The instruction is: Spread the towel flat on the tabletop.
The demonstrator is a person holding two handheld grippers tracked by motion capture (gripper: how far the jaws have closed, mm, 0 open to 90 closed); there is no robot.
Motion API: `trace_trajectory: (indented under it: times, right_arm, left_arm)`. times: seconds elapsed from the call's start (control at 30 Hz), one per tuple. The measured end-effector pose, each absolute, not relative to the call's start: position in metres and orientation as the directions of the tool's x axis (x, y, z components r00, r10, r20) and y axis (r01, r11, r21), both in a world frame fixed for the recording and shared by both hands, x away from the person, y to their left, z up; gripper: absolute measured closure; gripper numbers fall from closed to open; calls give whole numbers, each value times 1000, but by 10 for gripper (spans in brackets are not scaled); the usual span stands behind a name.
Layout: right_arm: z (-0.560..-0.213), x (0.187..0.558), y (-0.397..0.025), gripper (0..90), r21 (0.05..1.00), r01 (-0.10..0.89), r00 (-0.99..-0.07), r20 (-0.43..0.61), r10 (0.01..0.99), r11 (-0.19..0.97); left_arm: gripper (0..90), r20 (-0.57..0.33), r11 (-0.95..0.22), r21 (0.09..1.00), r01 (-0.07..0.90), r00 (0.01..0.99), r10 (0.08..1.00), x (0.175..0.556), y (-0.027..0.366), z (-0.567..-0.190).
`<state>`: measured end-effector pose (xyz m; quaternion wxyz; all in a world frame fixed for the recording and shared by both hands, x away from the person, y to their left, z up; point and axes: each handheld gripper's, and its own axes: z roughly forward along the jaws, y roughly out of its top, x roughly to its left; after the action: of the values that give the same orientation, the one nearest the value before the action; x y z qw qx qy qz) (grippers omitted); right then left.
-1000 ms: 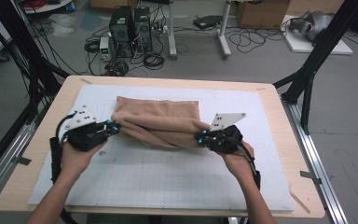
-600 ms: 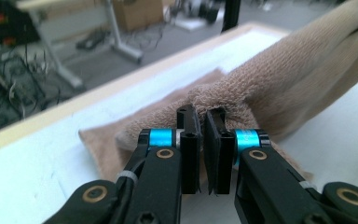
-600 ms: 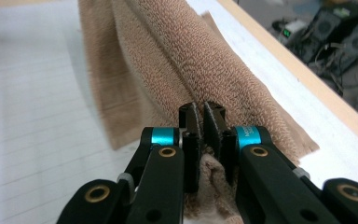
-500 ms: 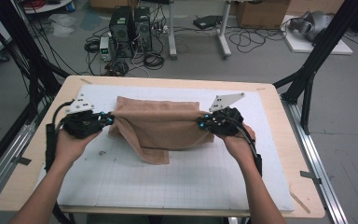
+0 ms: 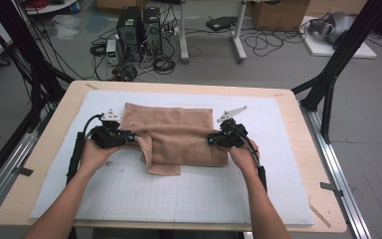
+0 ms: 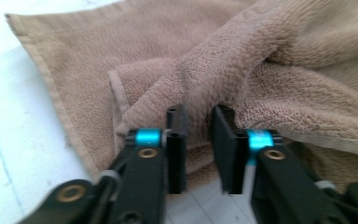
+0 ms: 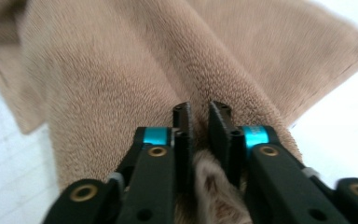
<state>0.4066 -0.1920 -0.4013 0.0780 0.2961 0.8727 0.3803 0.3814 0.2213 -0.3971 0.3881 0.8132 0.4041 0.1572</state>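
Gripping the tan towel point(image 5: 176, 134) — left gripper point(image 5: 129, 137) and right gripper point(image 5: 212, 139), both clamped.

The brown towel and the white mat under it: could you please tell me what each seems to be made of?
The brown towel looks like terry cloth, probably cotton: a matte looped pile with a flat hemmed edge. The white mat seems a thin matte sheet printed with a faint grid; whether foam or paper, I cannot tell.

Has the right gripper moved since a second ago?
Yes. The right gripper, shut on the towel, has carried its fold away from the person, toward the far edge of the white mat.
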Motion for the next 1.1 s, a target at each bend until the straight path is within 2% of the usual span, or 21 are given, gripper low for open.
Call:
trace_trajectory:
  times: [0.13,0.27,0.37,0.53,0.77,0.87,0.97,1.1]
  right_arm:
    - [-383,394,-200,698,765,413,-816,70,574,494]
    - [-367,377,-205,678,797,370,-835,60,547,477]
    - [-363,361,-202,656,789,329,-865,31,501,519]
    - [-376,342,-199,627,772,297,-883,-2,470,562]
    - [-413,339,-197,594,722,338,-887,29,461,604]
    - [-421,341,-195,588,709,345,-885,27,465,615]
    - [-425,344,-192,594,702,352,-882,26,471,619]
    - [-428,344,-190,680,698,334,-879,-13,477,633]
  left_arm:
    - [602,-78,-329,798,505,628,775,366,231,-379]
    - [559,-62,-336,817,468,651,757,348,230,-366]
    - [532,-58,-346,828,441,681,730,335,222,-361]
    - [521,-56,-394,817,421,738,672,321,193,-375]
    - [508,-46,-497,733,464,764,644,325,164,-415]
    - [550,-10,-536,702,469,759,651,327,160,-428]
    - [664,42,-556,704,442,755,654,326,160,-428]
    - [789,24,-543,711,446,757,653,326,164,-427]
